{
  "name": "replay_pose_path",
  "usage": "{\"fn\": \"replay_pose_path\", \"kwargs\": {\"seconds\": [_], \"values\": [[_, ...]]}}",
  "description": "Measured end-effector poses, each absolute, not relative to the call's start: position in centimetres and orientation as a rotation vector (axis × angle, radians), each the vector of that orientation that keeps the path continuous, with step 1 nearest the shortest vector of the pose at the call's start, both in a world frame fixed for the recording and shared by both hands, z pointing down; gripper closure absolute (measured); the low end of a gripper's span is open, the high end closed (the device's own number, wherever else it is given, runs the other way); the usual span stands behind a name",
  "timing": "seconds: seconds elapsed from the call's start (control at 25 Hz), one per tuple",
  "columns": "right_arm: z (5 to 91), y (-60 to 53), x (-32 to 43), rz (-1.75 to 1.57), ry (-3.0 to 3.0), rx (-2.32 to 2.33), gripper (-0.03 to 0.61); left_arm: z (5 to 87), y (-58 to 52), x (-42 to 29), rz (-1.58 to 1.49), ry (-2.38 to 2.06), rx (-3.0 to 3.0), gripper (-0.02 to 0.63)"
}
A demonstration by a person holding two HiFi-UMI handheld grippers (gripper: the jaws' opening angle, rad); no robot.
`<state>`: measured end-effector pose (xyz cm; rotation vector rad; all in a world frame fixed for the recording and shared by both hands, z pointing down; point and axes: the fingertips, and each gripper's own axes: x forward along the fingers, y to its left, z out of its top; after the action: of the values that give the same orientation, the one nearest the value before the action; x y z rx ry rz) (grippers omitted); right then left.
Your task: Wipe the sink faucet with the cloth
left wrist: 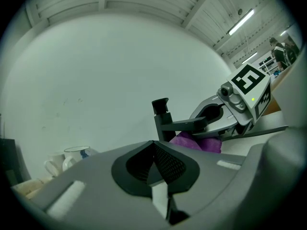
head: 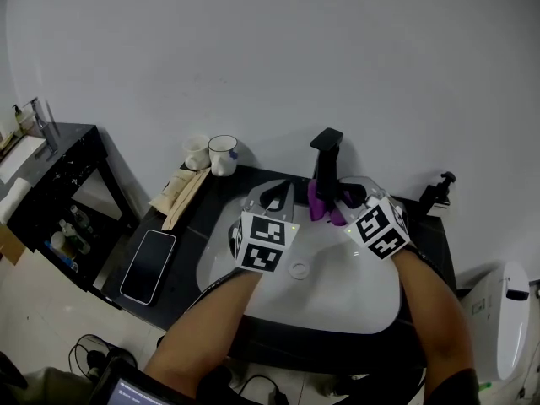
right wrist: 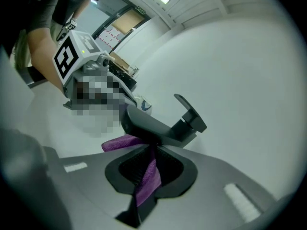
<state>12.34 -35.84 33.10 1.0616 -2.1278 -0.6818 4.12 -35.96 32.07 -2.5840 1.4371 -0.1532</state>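
At the back rim of the white sink point(head: 337, 298), the purple cloth point(head: 318, 202) lies against the lower part of the black faucet point(head: 326, 154). Right tongs point(right wrist: 149, 152) pinch a fold of this cloth, which runs up between the jaws to the underside of the spout. Left tongs point(left wrist: 154, 150) are pressed together on nothing, over the basin just left of the faucet. On the dark surface point(head: 190, 234) further left are a phone point(head: 148, 265) and two mugs point(head: 223, 155).
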Motion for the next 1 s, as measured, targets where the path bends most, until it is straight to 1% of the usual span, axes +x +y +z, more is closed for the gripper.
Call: {"fn": "replay_pose_path", "kwargs": {"seconds": [0.44,1.0], "values": [[33.3,-39.0,12.3,-0.603,-2.149,1.141,0.541,32.2,-36.0,4.6,-0.152,1.42,-2.592,0.597],[33.6,-39.4,12.1,-0.584,-2.134,1.08,0.541,32.3,-36.2,4.7,-0.152,1.425,-2.596,0.597]]}}
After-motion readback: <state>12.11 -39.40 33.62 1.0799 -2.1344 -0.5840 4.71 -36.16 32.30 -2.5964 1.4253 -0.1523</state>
